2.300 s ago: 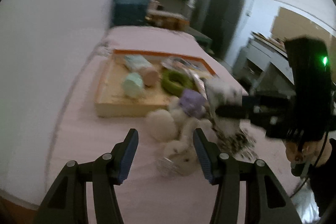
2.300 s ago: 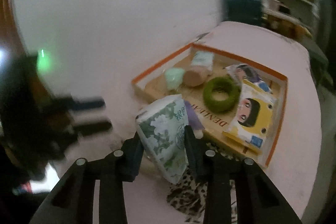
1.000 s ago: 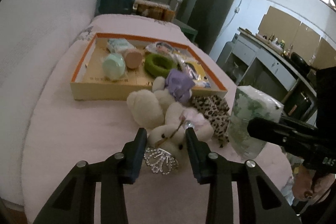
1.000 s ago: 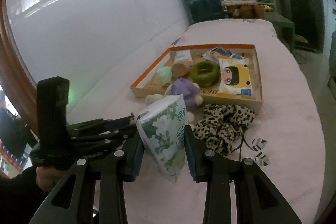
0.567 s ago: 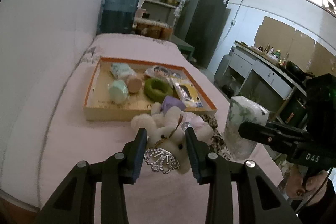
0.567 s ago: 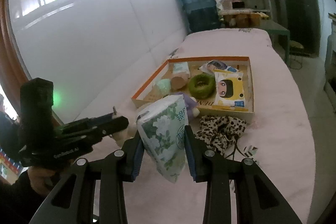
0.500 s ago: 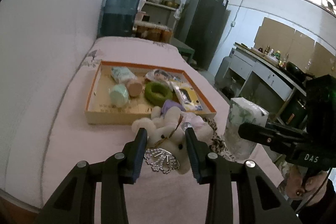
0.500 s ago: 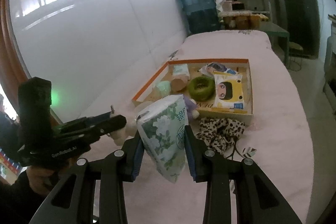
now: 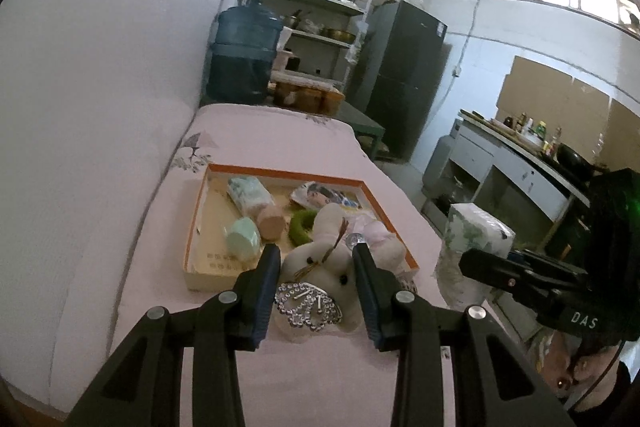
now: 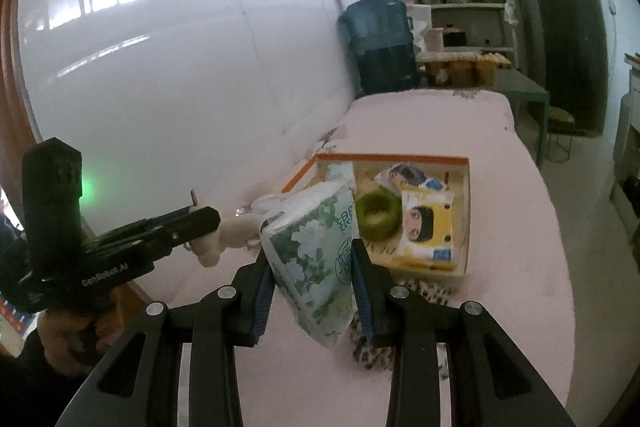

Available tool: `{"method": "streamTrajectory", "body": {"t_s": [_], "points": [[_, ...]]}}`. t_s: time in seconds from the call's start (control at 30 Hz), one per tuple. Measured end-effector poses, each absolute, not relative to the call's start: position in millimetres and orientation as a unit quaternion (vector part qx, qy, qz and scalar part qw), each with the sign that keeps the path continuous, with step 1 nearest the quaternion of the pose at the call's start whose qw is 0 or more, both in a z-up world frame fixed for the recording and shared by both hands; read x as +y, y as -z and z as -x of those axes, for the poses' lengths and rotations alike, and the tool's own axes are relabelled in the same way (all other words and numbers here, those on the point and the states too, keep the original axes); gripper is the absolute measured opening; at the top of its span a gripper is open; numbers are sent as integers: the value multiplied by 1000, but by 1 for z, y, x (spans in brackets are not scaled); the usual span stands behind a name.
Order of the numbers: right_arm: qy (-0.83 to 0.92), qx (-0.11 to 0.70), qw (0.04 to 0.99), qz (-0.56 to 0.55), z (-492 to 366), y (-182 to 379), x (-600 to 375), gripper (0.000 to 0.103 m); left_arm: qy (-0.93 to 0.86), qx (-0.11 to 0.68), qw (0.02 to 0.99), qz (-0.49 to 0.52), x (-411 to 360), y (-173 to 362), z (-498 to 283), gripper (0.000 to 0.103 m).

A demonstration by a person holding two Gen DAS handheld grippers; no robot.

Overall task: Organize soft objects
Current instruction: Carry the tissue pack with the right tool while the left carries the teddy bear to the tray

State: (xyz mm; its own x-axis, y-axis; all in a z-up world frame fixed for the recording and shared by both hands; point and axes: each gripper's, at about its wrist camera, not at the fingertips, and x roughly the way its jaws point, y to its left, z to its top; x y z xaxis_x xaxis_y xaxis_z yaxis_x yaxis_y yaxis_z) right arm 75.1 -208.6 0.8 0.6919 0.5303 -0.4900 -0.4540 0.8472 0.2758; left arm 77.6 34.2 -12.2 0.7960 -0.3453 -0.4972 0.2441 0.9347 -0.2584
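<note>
**Both grippers carrying soft items toward the tray**

The left gripper (image 9: 316, 263) jaws are pinching a plush rabbit (image 9: 320, 267) by its head, body hanging ahead. The right gripper (image 10: 312, 267) jaws are clamping a tissue pack (image 10: 316, 247), long axis running forward. The orange-rimmed tray (image 10: 464, 219) is lying ahead of and below both on the pink bed (image 10: 516, 227), about equally near each.

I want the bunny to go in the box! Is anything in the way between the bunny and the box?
Nothing visible blocks it. The left gripper holds the plush bunny in the air, just short of the box. Inside, though, the green ring and rolls fill much of the floor.
</note>
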Motion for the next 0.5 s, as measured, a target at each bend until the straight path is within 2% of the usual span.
{"method": "streamTrajectory", "body": {"t_s": [0.5], "points": [[-275,257,925,-55,-122,-32,-203,36,120,260,952,104,35,-7,-125,38]]}}
